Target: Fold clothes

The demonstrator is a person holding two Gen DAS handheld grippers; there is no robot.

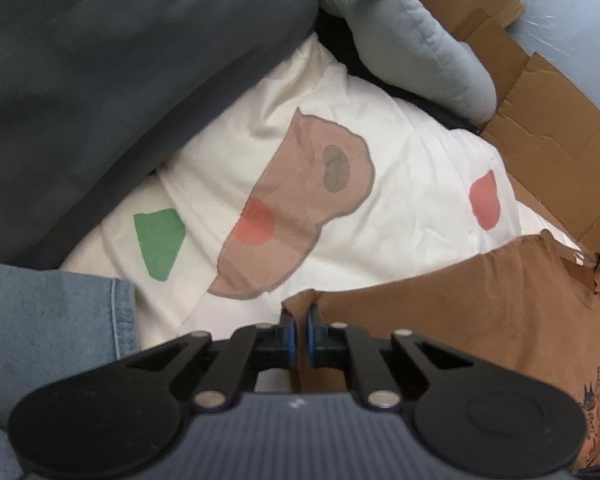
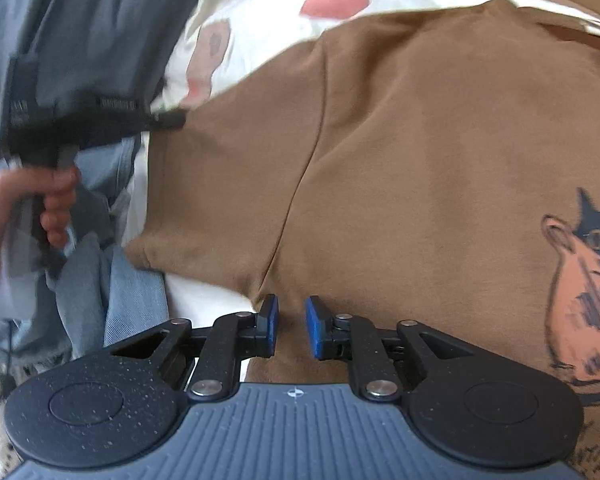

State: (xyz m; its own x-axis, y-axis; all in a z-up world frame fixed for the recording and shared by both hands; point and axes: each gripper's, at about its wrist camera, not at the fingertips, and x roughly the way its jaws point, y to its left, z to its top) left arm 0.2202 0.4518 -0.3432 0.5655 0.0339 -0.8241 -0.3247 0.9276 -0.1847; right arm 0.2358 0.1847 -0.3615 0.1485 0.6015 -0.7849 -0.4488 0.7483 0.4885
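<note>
Brown shirt (image 1: pixel 440 320) pinched in left gripper (image 1: pixel 300 330)

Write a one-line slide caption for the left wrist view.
Left tool pinches the edge of a brown T-shirt lying over a white printed cloth, with cardboard beyond.

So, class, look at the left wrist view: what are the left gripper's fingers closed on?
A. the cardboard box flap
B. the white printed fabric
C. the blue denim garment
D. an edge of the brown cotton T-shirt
D: in the left wrist view the left gripper has its blue-padded fingers nearly together, pinching a corner of the brown cotton T-shirt, which lies over the white printed fabric.
</note>
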